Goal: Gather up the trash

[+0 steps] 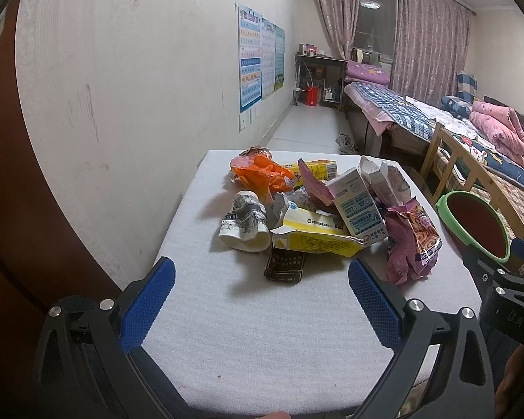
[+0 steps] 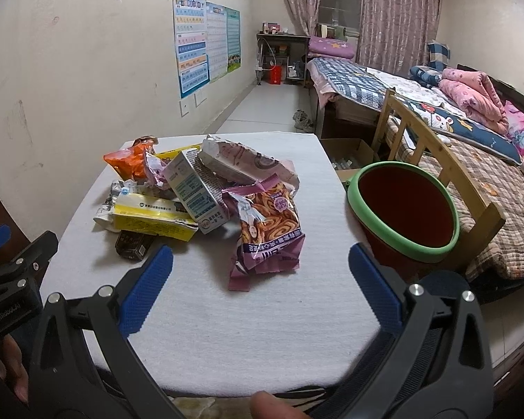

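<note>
1. White cloth covers the table [image 1: 227, 331]; the trash pile [image 1: 318, 216] sits mid-frame.
2. Green-rimmed bin [image 2: 405, 209] stands centre-right, beside the table.
3. Left gripper [image 1: 262, 279] and right gripper [image 2: 260, 265] both gape wide, empty.

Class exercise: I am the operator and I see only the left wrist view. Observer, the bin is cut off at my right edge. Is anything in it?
Observer: The right wrist view shows the bin whole, green-rimmed, beside the table; the inside that shows holds no trash.
Operator: What lies beyond it?
Observer: A cardboard box on the floor, by the bed frame.
Operator: Is the right hand-held gripper holding anything?
Observer: No, the right hand-held gripper is open, nearest the purple snack bag.
</note>
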Demonstrator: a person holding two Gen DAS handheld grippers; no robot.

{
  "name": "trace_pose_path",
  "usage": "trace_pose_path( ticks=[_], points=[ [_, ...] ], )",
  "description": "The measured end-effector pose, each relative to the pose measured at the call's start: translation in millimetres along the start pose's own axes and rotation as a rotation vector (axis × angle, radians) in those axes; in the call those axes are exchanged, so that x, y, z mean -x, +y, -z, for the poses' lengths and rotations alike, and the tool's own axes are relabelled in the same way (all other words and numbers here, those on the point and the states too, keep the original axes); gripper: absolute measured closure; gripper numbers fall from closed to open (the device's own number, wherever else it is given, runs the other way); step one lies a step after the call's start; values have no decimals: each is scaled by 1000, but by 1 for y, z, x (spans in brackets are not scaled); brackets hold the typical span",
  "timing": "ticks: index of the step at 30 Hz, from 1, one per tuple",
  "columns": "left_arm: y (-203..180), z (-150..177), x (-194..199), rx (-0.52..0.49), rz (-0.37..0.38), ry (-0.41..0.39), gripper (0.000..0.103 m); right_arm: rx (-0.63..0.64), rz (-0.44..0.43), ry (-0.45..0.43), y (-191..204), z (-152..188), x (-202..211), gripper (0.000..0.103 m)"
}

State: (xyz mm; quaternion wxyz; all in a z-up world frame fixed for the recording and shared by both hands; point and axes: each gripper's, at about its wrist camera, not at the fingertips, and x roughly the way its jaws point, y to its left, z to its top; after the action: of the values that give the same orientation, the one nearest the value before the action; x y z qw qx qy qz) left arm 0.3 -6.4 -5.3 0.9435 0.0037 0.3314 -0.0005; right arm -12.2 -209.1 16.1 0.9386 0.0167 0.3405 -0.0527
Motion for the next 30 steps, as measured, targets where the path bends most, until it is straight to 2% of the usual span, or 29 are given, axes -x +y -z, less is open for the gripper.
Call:
trace_pose_path(
  ticks=[30],
  points=[
    [2,-1,-1,2,1,3,8,2,-1,-2,0,0,1,3]
  ],
)
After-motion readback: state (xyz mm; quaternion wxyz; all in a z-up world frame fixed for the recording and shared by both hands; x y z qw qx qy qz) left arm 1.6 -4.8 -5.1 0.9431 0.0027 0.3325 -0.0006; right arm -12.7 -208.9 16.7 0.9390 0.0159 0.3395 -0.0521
